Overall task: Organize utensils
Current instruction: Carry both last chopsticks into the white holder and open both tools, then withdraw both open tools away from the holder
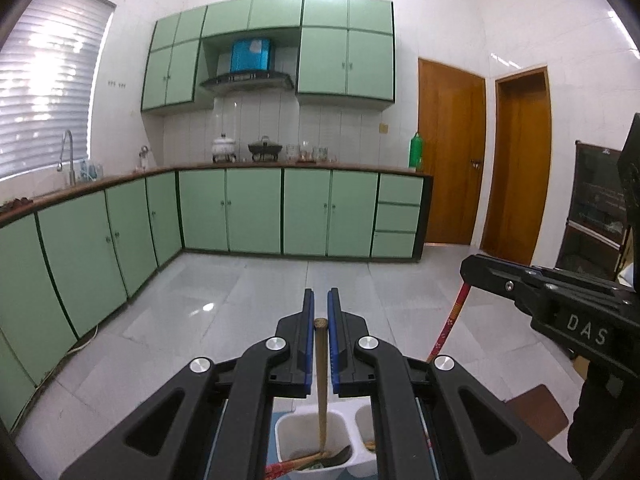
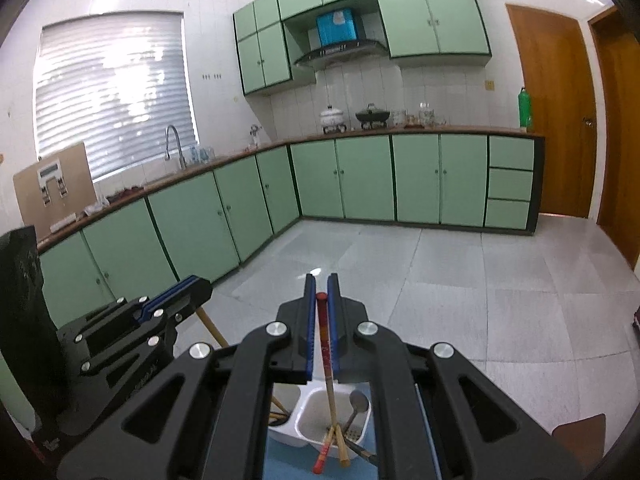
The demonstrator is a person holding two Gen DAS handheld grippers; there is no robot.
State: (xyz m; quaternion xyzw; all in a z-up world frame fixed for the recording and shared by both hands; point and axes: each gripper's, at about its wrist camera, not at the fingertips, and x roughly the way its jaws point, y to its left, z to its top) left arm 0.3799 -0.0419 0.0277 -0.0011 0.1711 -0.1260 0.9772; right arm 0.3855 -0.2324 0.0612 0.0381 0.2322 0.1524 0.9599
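Left gripper (image 1: 321, 300) clamped on bamboo chopstick (image 1: 321, 364), lower tip down in left compartment of white utensil caddy (image 1: 294, 426). Right gripper (image 2: 321, 286) clamped on red-topped chopstick (image 2: 326, 352), tip in right compartment (image 2: 316, 412) beside metal spoon (image 2: 357, 404). Both sticks light, stiff, slim, probably slick; pinch near upper end keeps them upright.

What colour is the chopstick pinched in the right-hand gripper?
Red, with a pale pattern along it. The red chopstick shows best in the right wrist view.
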